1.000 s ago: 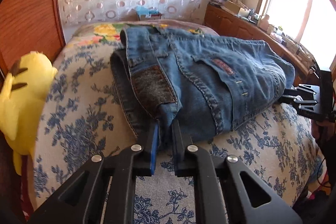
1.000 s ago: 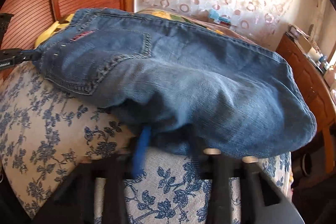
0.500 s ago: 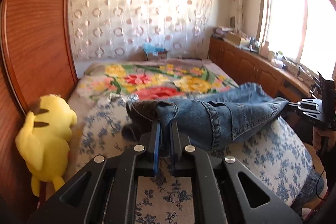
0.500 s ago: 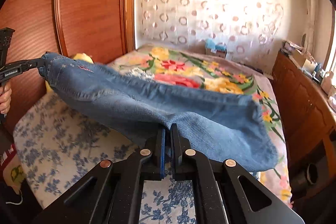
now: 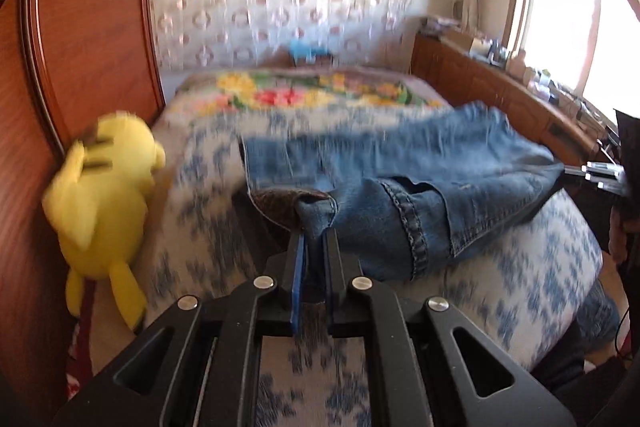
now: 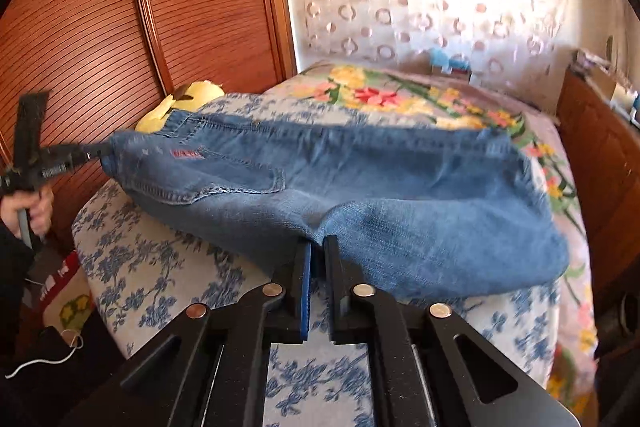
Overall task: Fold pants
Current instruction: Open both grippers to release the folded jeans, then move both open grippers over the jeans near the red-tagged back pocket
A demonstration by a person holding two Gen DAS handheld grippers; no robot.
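Two tongs pinch the blue jeans (image 6: pixel 360 187) above the bed (image 6: pixel 152 267): left tongs (image 5: pixel 314 243) at the waistband corner, right tongs (image 6: pixel 318 247), jaws opening, at the fold.

Bed (image 6: pixel 168 267) under my view: white cover with blue flower print (image 5: pixel 520 291) on near part, bright floral blanket (image 6: pixel 400 99) toward 12 o'clock. Jeans (image 6: pixel 400 195) spread across blue-print part, far portion resting on it. Yellow plush toy (image 5: pixel 104 195) at 9 o'clock edge, against wooden panel. Small blue item (image 5: pixel 306 49) at far end, too blurred to identify.
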